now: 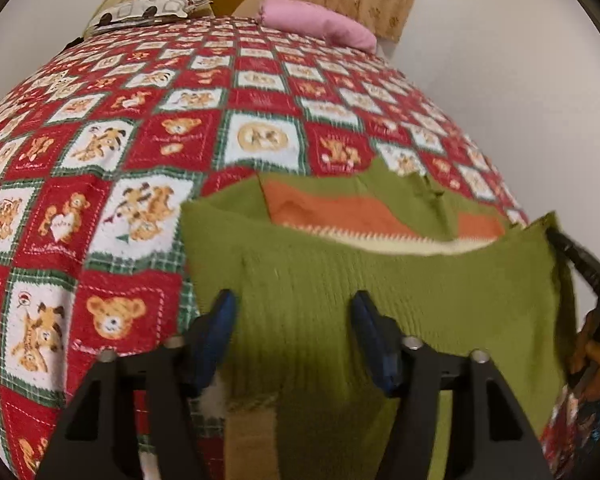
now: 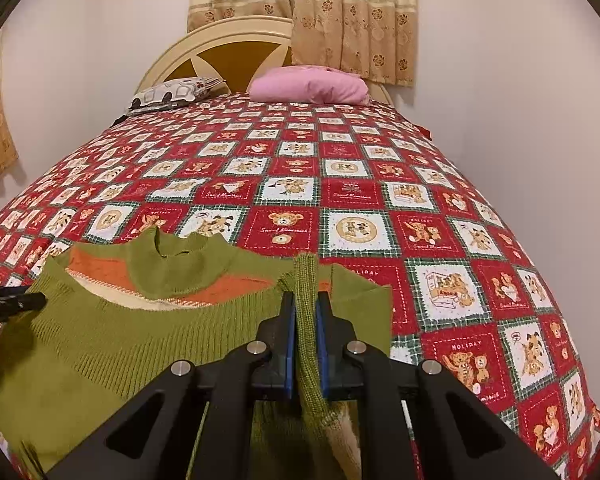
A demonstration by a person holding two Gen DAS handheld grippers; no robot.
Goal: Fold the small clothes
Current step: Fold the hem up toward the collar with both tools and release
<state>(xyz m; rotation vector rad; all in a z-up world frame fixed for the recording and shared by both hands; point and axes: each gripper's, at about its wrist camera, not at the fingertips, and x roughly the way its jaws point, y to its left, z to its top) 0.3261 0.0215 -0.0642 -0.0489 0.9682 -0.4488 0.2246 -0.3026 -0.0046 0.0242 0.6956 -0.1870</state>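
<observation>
A small green knit sweater (image 1: 364, 280) with orange and cream stripes lies at the near edge of the bed; it also shows in the right wrist view (image 2: 111, 332). Its ribbed hem is lifted toward the neck. My left gripper (image 1: 293, 312) is open, its blue pads either side of the green knit, which lies between and beyond them. My right gripper (image 2: 306, 312) is shut on a bunched fold of the sweater's right edge. The right gripper's tip shows at the right of the left wrist view (image 1: 576, 256). The left gripper's tip shows at the left of the right wrist view (image 2: 15, 302).
The bed carries a red, white and green teddy-bear quilt (image 2: 340, 184). A pink pillow (image 2: 312, 84) and a car-shaped cushion (image 2: 167, 94) lie by the cream headboard (image 2: 219, 40). Beige curtains (image 2: 352, 16) hang behind. A wall runs along the bed's right side.
</observation>
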